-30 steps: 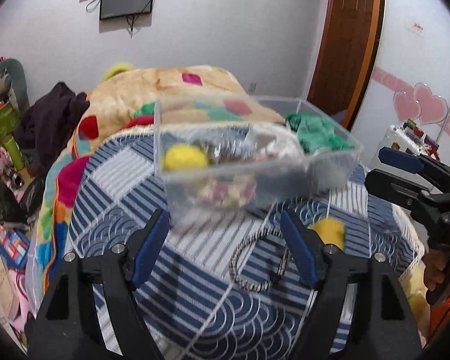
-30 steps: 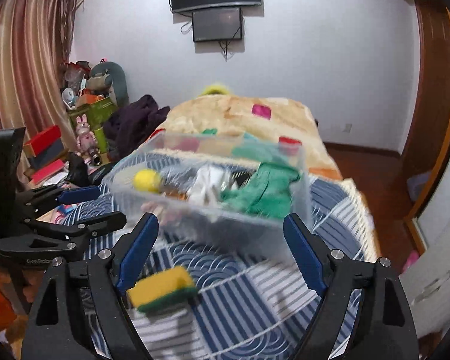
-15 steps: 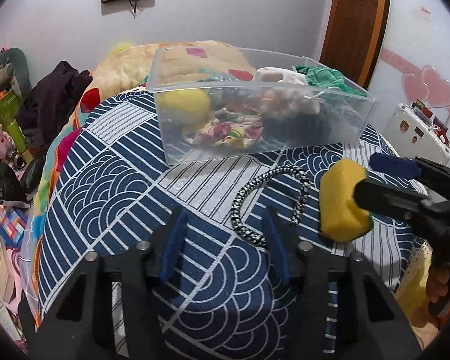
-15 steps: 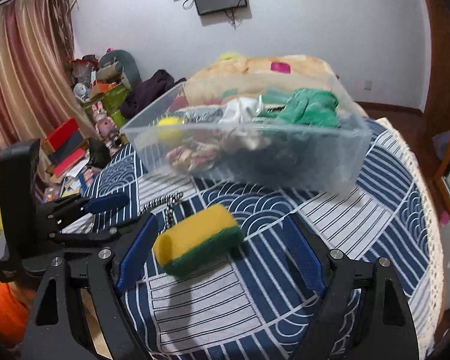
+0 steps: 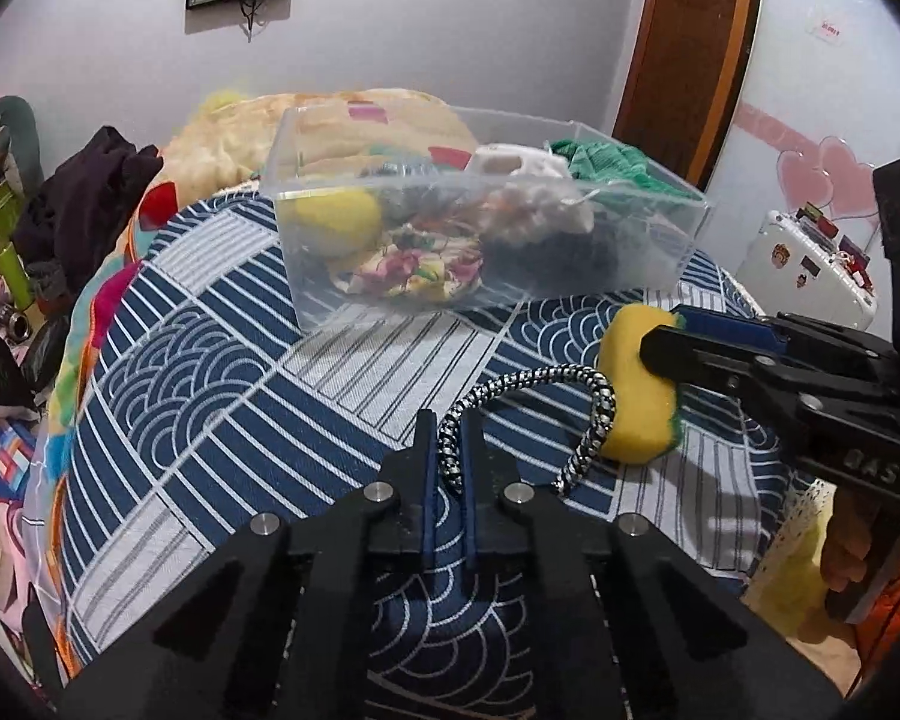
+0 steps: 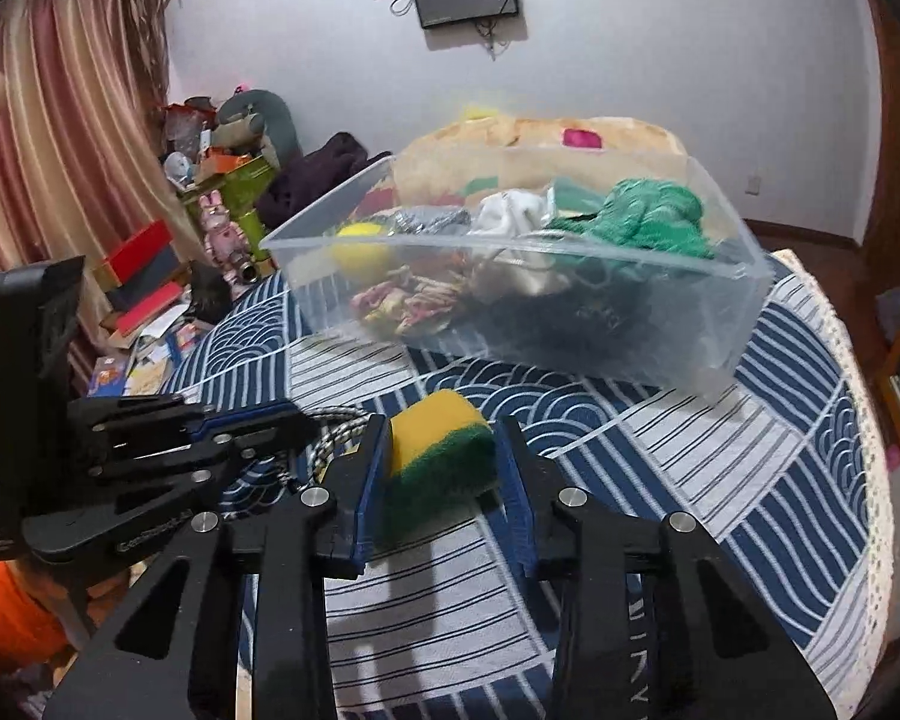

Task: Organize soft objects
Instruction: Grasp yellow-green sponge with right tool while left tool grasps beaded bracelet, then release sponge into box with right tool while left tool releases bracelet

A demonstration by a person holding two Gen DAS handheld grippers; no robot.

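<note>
Pinching the braided cord (image 5: 594, 414) between nearly closed pads, the left gripper (image 5: 448, 450) is hovering at 6 o'clock from the clear bin (image 5: 390, 312). The right gripper (image 6: 444, 468) is squeezing the sponge (image 6: 441, 453) against the surface (image 6: 720, 450), just beside the cord.

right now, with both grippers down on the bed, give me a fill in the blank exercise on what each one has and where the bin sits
1. The left gripper is shut on the black-and-white ____.
2. The right gripper has its fingers on either side of the yellow and green ____.
3. The clear plastic bin stands on the blue and white ____.
4. The green cloth lies ____ the bin.

Missing words: rope loop; sponge; bedcover; inside
</note>
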